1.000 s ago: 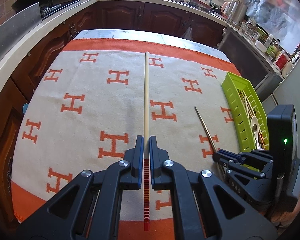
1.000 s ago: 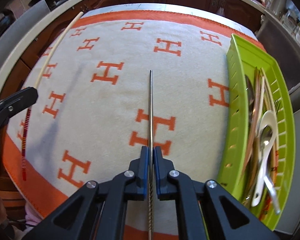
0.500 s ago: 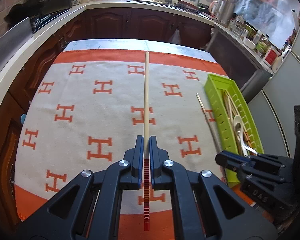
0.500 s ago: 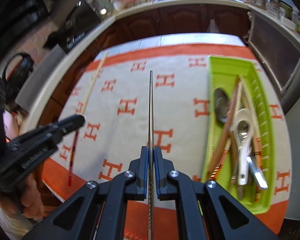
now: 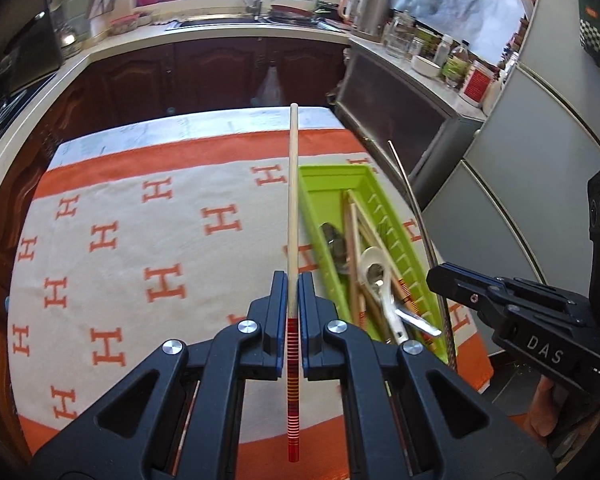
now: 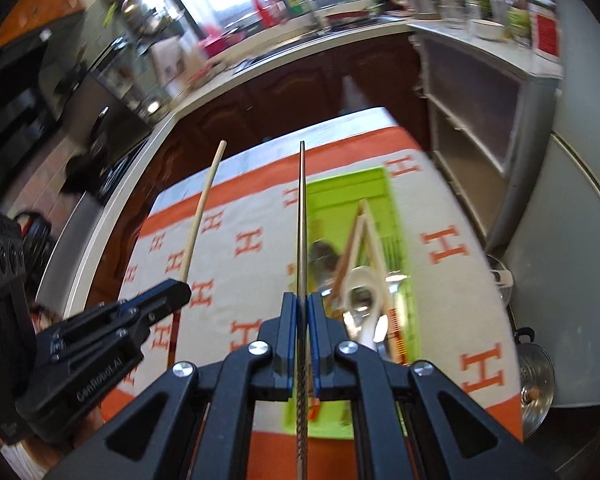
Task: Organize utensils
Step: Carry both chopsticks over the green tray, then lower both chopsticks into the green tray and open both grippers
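While we carry two chopsticks: green tray [image 5: 384, 216] ahead.
Left gripper [image 5: 294, 312] clamps the wooden chopstick [image 5: 293, 200], right gripper [image 6: 301, 328] the metal chopstick [image 6: 302, 220]; tray runs twelve-to-six, at one o'clock, right nearer.

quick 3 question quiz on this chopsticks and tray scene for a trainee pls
1. True or false: the left gripper is shut on a wooden chopstick.
2. What does the right gripper hold: A metal chopstick, B white spoon, C nothing?
3. What colour is the tray holding the sorted utensils?

Key: 1 true; 2 A; 3 green.
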### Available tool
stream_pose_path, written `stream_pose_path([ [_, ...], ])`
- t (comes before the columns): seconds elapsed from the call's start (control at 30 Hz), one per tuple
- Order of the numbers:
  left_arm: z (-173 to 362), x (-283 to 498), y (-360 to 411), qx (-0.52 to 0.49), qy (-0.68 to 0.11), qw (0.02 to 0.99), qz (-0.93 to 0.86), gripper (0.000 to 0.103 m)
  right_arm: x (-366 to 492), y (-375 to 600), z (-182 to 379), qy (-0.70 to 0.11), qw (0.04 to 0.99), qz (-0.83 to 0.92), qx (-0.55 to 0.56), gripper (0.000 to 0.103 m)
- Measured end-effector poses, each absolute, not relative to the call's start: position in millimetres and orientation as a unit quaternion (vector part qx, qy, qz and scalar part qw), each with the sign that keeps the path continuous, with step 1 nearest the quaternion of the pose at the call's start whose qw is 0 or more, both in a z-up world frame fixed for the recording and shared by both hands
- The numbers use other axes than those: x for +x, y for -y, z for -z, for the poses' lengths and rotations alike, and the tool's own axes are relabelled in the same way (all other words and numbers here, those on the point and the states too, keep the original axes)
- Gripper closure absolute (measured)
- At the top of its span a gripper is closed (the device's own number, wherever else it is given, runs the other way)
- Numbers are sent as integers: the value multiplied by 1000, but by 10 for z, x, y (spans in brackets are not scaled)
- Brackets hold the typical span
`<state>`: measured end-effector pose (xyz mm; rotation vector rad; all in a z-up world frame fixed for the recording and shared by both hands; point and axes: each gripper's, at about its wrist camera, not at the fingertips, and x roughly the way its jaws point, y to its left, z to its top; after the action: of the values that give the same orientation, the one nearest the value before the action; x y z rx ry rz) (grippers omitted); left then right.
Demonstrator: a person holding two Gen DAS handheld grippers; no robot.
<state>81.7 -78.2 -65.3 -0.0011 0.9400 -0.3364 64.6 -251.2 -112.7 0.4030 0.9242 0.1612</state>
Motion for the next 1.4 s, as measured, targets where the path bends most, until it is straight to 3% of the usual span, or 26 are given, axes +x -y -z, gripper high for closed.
stream_pose_path([
  [0.33, 991, 1204, 1637, 11, -500, 846, 184, 100, 753, 2851, 1374, -449, 863, -52, 224, 98],
  [0.7, 1399, 1465, 1839, 14, -535, 828, 170, 99, 875, 2880, 1544, -464, 854, -58, 229, 98],
  [0.8, 1421, 1486, 1830, 18, -541, 823, 174, 93, 890, 2851, 1564, -467, 853, -62, 227, 98],
  [0.87, 1427, 1485, 1799, 15, -543, 821, 175, 81, 897, 2832, 1578, -469, 851, -65, 226, 97],
  [0.93, 1415, 1463, 1741, 7, -543, 821, 173, 61, 900, 2802, 1585, -472, 851, -67, 221, 97],
  [1.0, 1383, 1434, 1651, -5, -540, 824, 170, 56, 908, 2778, 1598, -477, 849, -69, 218, 97],
  [1.4, 1220, 1245, 1222, 11, -517, 843, 149, 56, 1145, 2602, 1705, -506, 839, -79, 183, 97],
])
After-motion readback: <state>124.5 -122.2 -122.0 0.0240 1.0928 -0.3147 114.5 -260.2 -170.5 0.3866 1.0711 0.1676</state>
